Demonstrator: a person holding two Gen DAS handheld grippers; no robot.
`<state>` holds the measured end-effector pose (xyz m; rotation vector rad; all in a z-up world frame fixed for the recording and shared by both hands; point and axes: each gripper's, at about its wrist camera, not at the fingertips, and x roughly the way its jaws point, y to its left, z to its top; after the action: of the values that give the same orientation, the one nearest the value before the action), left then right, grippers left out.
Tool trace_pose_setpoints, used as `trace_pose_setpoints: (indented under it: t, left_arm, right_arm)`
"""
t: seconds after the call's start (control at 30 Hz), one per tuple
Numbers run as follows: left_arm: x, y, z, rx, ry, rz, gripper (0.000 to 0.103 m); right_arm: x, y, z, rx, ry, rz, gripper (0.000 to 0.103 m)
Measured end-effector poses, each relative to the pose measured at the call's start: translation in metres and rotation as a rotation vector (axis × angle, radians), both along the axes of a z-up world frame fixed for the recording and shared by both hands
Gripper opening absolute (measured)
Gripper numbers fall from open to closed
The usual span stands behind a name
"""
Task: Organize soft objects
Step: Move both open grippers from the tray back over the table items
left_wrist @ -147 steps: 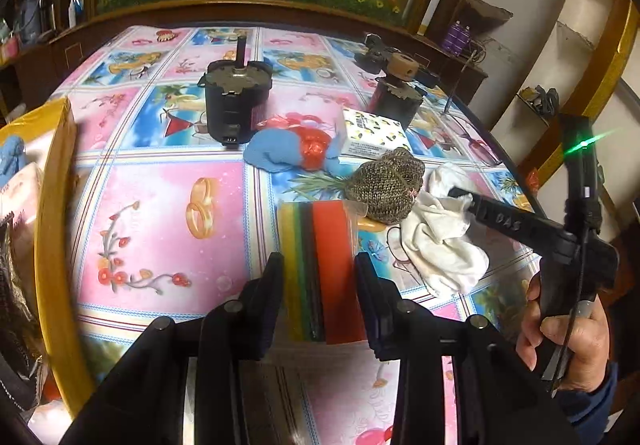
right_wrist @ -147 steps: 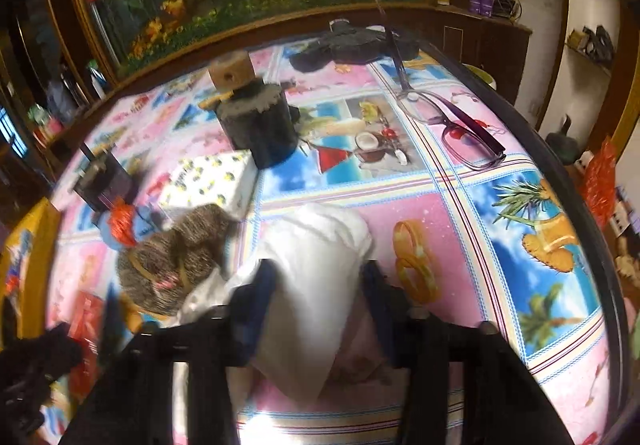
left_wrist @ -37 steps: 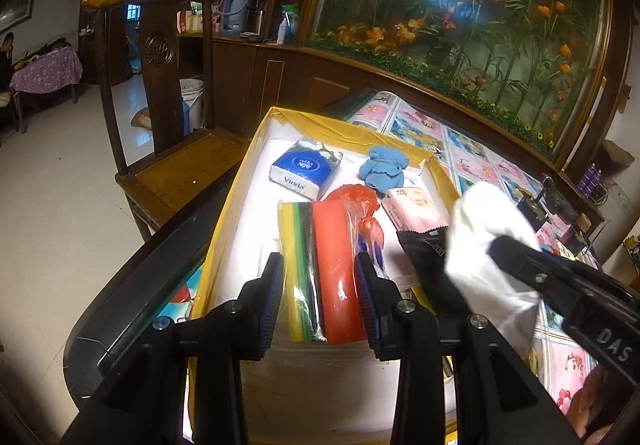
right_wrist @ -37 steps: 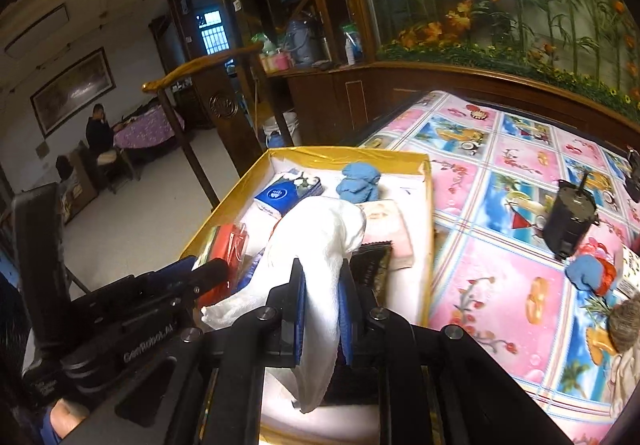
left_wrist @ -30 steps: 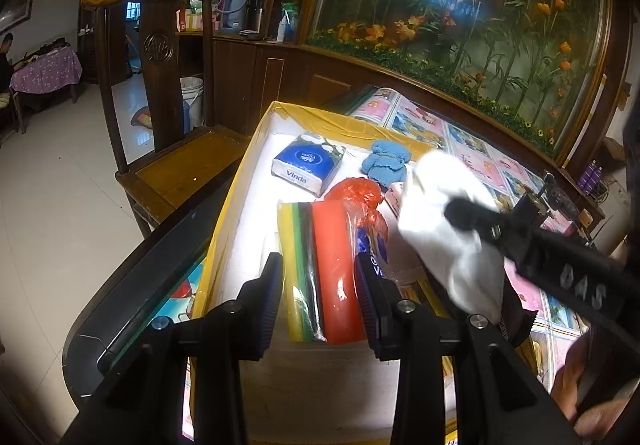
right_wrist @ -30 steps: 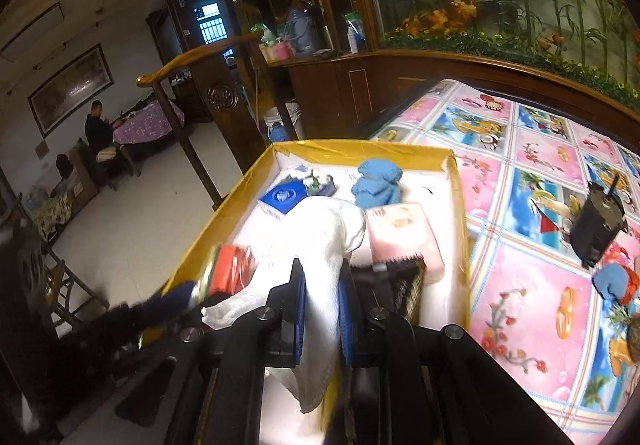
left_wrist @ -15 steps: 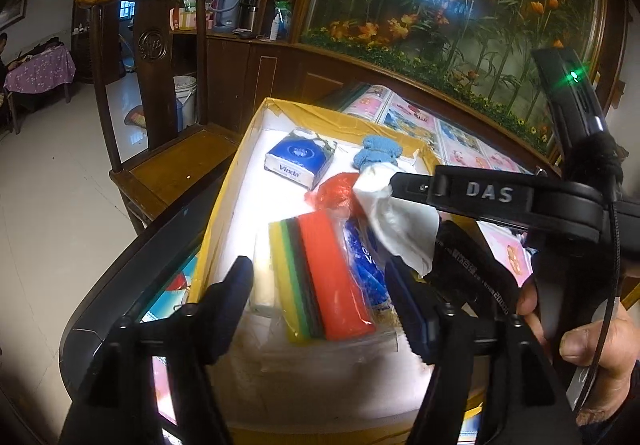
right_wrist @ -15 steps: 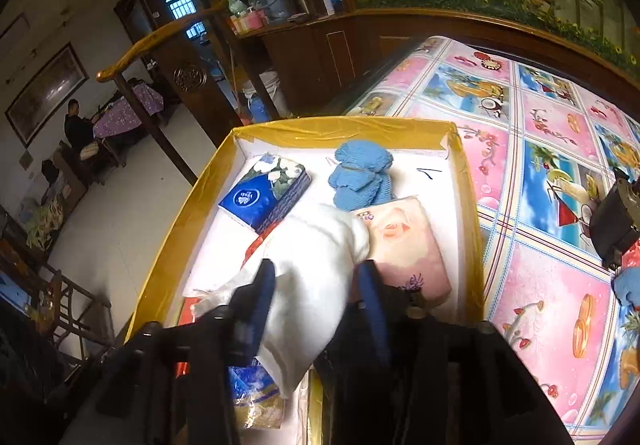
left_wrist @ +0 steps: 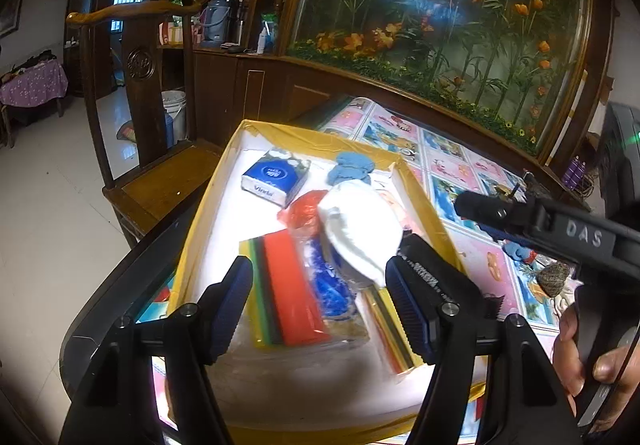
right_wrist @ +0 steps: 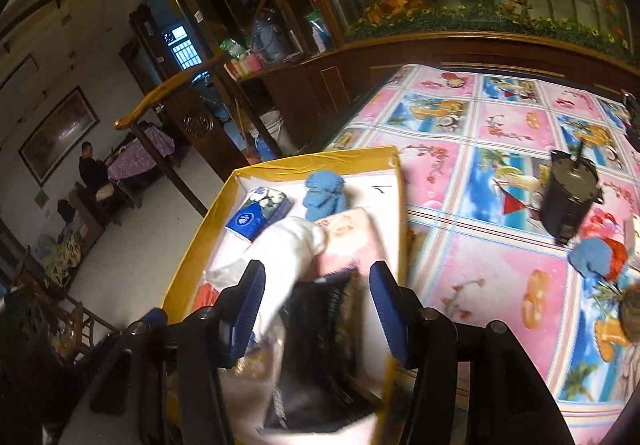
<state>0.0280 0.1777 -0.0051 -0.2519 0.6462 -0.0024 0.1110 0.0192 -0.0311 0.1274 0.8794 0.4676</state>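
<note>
The left gripper (left_wrist: 320,295) hovers over the near end of the yellow-rimmed box (left_wrist: 208,213), its fingers (left_wrist: 232,297) spread apart and gripping nothing; below them the multicoloured cloth pack (left_wrist: 280,285) lies flat in the box. The right gripper (right_wrist: 316,309) has just been opening, its fingers wide with nothing clamped, and the white cloth (right_wrist: 292,257) lies loose in the box just past them, draped over a black packet (right_wrist: 316,345) and a pink pack (right_wrist: 348,237). Farther in sit a blue tissue pack (right_wrist: 260,213) and a blue knitted piece (right_wrist: 324,193). On the counter (right_wrist: 480,205) beyond stand a black canister (right_wrist: 568,201) and another blue soft item (right_wrist: 592,257)
</note>
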Motion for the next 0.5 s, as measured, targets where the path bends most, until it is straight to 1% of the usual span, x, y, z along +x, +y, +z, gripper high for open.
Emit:
trace_pose_setpoints:
  t: [0.13,0.27,0.3,0.37,0.43,0.47,0.5]
  left_arm:
    - [-0.002,-0.015,0.008,0.018,-0.012,-0.033,0.068]
    - [-0.007,-0.032,0.016,0.047,-0.034,-0.068,0.068]
    - [-0.007,-0.037,0.018,0.055,-0.041,-0.078,0.068]
    - [-0.007,-0.046,0.019,0.066,-0.038,-0.093,0.068]
    - [-0.006,-0.055,0.019,0.064,-0.033,-0.111,0.068]
    - [-0.005,-0.06,0.02,0.067,-0.032,-0.118,0.068]
    - [-0.005,-0.065,0.02,0.072,-0.029,-0.13,0.068]
  right_arm:
    - [-0.011,-0.039,0.008,0.013,-0.019,-0.041,0.059]
    - [-0.019,-0.092,0.018,-0.022,-0.059,-0.117,0.059]
    - [-0.02,-0.109,0.021,-0.035,-0.071,-0.151,0.061]
    - [-0.02,-0.15,0.025,-0.068,-0.085,-0.243,0.071]
    - [-0.015,-0.185,0.023,-0.117,-0.078,-0.327,0.072]
    - [-0.012,-0.207,0.02,-0.151,-0.06,-0.384,0.072]
    - [-0.01,-0.224,0.019,-0.16,-0.05,-0.425,0.072]
